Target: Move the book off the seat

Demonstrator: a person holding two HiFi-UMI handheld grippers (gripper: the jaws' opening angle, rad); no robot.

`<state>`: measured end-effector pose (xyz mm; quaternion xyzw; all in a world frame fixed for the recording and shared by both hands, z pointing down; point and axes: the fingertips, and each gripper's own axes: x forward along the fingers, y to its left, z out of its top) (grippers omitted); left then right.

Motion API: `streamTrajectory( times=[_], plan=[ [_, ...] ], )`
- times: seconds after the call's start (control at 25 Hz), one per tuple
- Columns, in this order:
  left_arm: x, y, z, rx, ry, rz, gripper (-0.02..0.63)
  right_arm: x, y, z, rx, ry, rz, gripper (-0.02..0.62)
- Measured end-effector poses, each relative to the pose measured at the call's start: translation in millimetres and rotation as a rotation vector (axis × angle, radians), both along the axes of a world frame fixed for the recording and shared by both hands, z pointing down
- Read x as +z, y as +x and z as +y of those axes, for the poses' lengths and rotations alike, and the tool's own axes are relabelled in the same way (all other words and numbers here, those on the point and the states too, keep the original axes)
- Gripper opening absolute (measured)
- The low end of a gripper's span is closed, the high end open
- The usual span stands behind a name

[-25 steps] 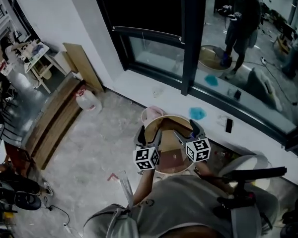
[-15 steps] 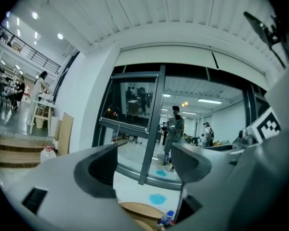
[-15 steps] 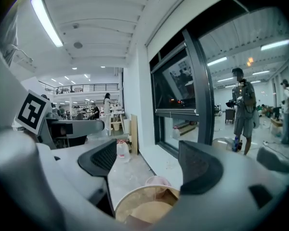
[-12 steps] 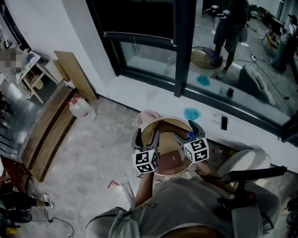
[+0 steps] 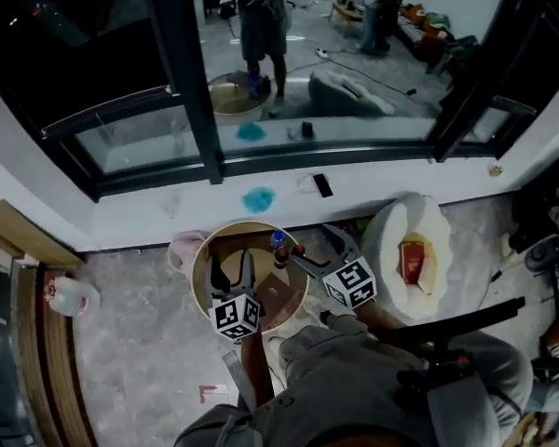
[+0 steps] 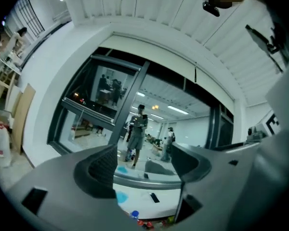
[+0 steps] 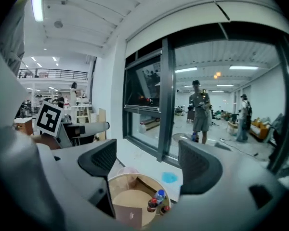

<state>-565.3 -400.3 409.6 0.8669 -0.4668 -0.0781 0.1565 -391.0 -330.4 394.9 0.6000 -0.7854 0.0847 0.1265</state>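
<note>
We have turned right, so the book (image 5: 412,261) on the seat (image 5: 396,220) now shows; left gripper (image 5: 233,274) and right gripper (image 5: 313,246) spread, empty, reach pending.

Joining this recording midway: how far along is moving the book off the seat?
Done: nothing; the reddish book lies on the white seat. In hand: nothing; the left gripper and right gripper are open and empty, over the round wooden tub. Left: reach the book, grip it, lift it off.
</note>
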Motion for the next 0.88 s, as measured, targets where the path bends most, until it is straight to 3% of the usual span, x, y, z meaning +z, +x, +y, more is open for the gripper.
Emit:
streamTrajectory(
  times=[0.16,0.44,0.68,0.88],
  plan=[
    [14.7,65.8,12.0,0.216,-0.042,-0.011,0.344,-13.4,54.6,50.1,0.167,0.003,0.028,0.41],
    [-8.1,135.6,68.6,0.4,0.003,-0.034,0.344,-29.7,122.4,130.5,0.341,0.023,0.016,0.41],
    [-34.3,159.9,127.0,0.377,0.03,-0.106,0.344,-52.3,160.7,164.7,0.321,0.113,-0.061,0.41],
    [-23.1,203.2,185.4,0.313,-0.057,-0.12,0.344,-55.1,214.6,213.7,0.339,0.195,-0.154,0.41]
  ],
)
